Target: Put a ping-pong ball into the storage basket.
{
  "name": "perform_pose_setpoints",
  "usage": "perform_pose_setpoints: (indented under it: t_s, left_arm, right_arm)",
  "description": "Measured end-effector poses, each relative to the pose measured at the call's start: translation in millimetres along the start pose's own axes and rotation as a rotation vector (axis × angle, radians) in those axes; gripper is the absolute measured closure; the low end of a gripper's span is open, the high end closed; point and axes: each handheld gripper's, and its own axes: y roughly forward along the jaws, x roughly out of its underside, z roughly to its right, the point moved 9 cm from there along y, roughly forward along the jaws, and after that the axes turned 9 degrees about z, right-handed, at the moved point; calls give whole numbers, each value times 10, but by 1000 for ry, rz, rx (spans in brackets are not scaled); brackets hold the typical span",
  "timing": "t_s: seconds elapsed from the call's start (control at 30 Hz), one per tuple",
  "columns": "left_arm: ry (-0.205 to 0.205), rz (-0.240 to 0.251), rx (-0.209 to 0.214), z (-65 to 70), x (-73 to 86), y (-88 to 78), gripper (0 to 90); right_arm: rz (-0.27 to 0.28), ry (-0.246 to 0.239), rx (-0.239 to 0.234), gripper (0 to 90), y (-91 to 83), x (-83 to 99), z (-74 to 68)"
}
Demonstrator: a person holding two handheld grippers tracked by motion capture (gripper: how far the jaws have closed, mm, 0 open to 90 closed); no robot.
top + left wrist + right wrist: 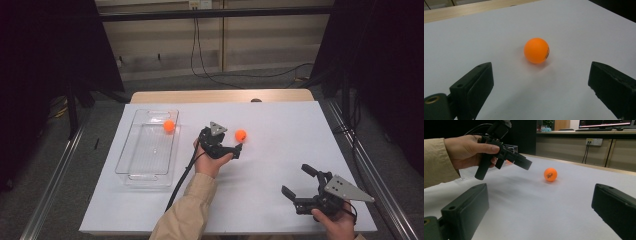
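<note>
An orange ball [240,134] lies on the white table sheet [280,125], just beyond my left gripper [236,145], which hovers open and aimed at it. In the left gripper view the ball [536,50] sits ahead of the spread jaws of the left gripper [540,72], untouched. A second orange ball [169,125] rests at the far end of a clear plastic tray [125,150]. My right gripper [298,180] is open near the front right edge, holding nothing. The right gripper view shows the ball [550,174] and the left gripper [524,163] beyond my right gripper [541,192].
The tray stands on the left part of the sheet, its long side running away from me. A wooden table edge [220,95] shows past the sheet's far side. Dark curtains and metal rails flank the table.
</note>
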Motion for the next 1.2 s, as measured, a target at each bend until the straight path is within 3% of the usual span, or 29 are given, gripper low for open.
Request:
perform_pose_setpoints:
  t_s: [0.37, 1.2]
  left_arm:
    - [3, -5, 16, 44, -4, 76, 63]
    - [2, -14, 3, 51, 16, 244, 65]
  right_arm:
    - [3, 1, -3, 6, 6, -2, -2]
    - [6, 1, 3, 6, -1, -7, 11]
